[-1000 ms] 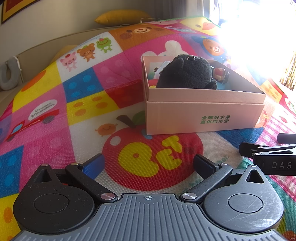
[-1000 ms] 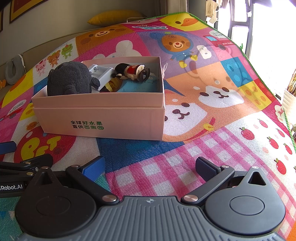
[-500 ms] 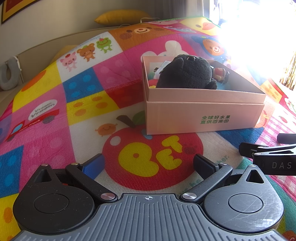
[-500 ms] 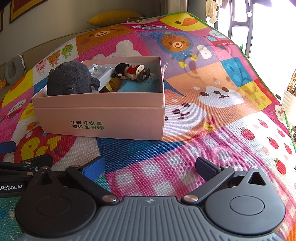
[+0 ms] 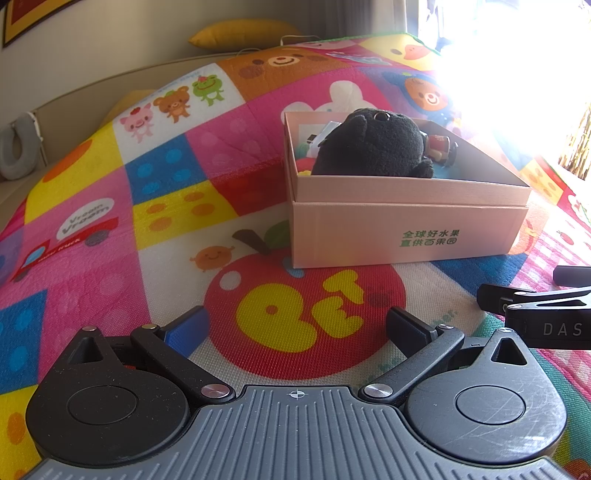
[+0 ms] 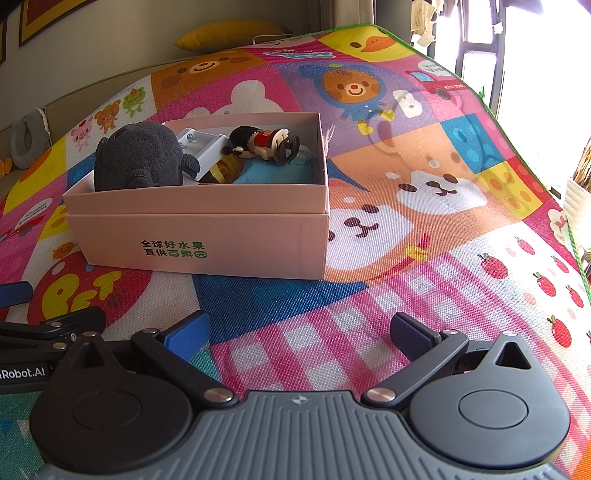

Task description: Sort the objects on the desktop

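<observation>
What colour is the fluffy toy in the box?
Black. The toy shows best in the right wrist view, inside the box.

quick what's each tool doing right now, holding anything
Left tool: open, holding nothing, above the mat.
Right tool: open, holding nothing, short of the pink box.

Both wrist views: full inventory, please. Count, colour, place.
box: 1, pink with green print, on the mat, open
plush toy: 1, black, in the box at its left end
figurine: 1, red, brown and white, lying in the box near the back
metal part: 1, silver-white, in the box beside the plush toy
packet: 1, light blue, in the box under the figurine
mat: 1, multicolour cartoon print, under everything
cushion: 1, yellow, behind the mat
left gripper: 1, black, open, empty
right gripper: 1, black, open, empty
</observation>
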Tool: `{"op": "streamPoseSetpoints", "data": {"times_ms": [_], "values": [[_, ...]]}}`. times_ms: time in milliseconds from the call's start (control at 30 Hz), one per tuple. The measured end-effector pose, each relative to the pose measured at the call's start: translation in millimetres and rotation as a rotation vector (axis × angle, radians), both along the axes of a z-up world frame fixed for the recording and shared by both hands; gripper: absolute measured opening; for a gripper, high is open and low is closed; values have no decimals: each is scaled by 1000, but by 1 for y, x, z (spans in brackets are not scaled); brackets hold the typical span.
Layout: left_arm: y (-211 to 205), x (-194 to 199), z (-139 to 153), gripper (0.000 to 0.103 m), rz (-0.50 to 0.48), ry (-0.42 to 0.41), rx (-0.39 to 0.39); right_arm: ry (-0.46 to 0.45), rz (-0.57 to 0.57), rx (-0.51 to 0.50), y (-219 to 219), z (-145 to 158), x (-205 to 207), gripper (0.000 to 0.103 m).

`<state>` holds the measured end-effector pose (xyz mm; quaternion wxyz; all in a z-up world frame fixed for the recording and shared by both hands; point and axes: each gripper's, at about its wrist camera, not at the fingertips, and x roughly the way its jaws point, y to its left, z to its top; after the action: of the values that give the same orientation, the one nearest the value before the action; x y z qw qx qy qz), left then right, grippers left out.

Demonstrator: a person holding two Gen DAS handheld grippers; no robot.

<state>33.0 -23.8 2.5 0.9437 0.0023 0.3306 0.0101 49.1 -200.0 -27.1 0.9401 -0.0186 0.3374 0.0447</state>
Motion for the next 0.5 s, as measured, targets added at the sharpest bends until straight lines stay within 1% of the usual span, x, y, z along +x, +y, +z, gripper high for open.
{"op": "streamPoseSetpoints", "data": {"times_ms": [500], "values": [[1, 0, 0, 103, -1, 0, -2, 0, 0, 0, 0, 0, 0, 103]]}}
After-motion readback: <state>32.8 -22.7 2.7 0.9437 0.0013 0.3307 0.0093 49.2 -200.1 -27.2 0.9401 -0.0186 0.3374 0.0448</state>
